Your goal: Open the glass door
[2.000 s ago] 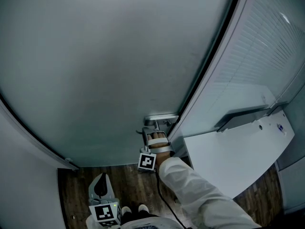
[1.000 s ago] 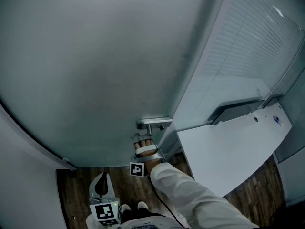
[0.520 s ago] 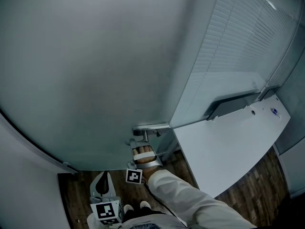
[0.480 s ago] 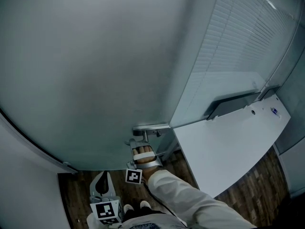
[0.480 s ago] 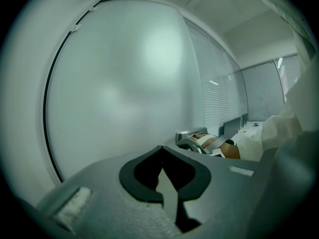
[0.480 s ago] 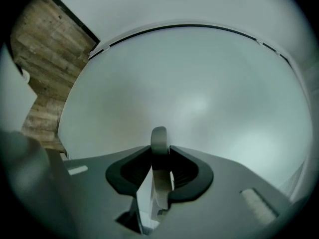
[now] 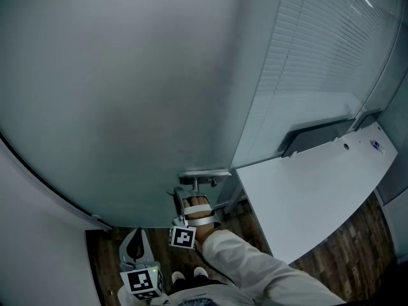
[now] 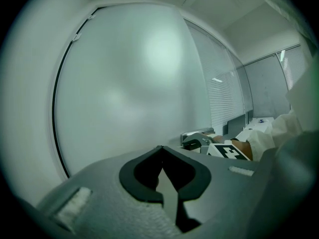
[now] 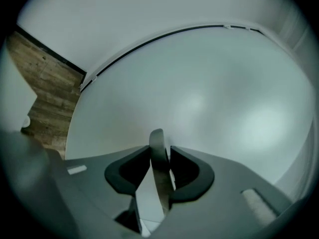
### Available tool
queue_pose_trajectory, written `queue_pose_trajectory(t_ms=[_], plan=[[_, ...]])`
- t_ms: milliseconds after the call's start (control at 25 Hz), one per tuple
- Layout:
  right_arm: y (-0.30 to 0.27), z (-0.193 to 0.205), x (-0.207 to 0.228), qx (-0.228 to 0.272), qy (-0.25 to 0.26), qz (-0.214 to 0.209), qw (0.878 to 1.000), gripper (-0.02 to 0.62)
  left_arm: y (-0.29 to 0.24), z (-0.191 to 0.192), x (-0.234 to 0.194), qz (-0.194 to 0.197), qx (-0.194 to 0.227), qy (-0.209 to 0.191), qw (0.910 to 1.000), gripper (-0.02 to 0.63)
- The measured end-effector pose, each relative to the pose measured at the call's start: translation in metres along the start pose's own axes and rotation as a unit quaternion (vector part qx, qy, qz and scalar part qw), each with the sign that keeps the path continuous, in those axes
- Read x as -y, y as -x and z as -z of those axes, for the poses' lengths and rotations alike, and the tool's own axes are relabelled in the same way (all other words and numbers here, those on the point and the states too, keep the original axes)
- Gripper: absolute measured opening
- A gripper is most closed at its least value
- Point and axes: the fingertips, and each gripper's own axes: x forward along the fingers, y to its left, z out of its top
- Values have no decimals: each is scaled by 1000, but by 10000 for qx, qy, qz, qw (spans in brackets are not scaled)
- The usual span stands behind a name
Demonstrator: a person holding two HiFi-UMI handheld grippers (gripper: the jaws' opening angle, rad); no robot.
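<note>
Right gripper [image 7: 183,195] at the lever handle [image 9: 157,151] of the glass door [image 7: 127,94]
Its fingers have just been opening, lever handle between them; left gripper [image 8: 160,152] fingers pressed together, empty

Right claw [image 9: 159,156]: matt grey plastic, jaws just opening round satin metal handle [image 7: 204,173]. Ahead of it frosted matt glass door [image 7: 127,94]; below, wood-grain floor [image 7: 105,254]; behind, white cloth sleeve [image 7: 255,266].

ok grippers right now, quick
left gripper: closed, empty
right gripper: just been opening, handle between its jaws, not gripped
</note>
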Motion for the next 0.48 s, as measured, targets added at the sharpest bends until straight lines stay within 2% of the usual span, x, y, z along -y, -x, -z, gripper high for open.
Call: queue_pose_trajectory(t_ms=[80, 120, 160, 200, 240, 280, 320, 360, 440, 480], plan=[[21, 3, 6, 104, -36, 37, 9999, 122, 6, 1, 4, -81, -65, 0, 9999, 3], [37, 7, 15, 200, -229, 147, 9994, 103, 9, -1, 6, -108, -90, 3, 9999, 3], [53, 11, 25, 319, -597, 220, 9975, 8, 11, -4, 7, -125, -113, -2, 9999, 3], [68, 16, 31, 437, -1136, 169, 9924, 6, 12, -6, 8, -130, -141, -17, 9998, 3], [84, 21, 35, 565, -1837, -14, 9813, 6, 13, -7, 10, -124, -182, -35, 9998, 3], [100, 25, 36, 714, -2654, -295, 9610, 6, 15, -6, 12, -109, -230, -45, 9997, 3], [115, 30, 36, 861, -3487, -629, 9311, 6, 17, -5, 15, -87, -268, -44, 9996, 3], [128, 35, 35, 986, -4243, -966, 8949, 6, 18, -5, 17, -54, -280, -41, 9996, 3], [150, 46, 38, 1180, -5345, -1419, 8248, 5, 17, -10, 23, 45, -223, -72, 9997, 3], [160, 52, 43, 1236, -5693, -1468, 7994, 6, 17, -13, 26, 102, -177, -100, 9997, 3]])
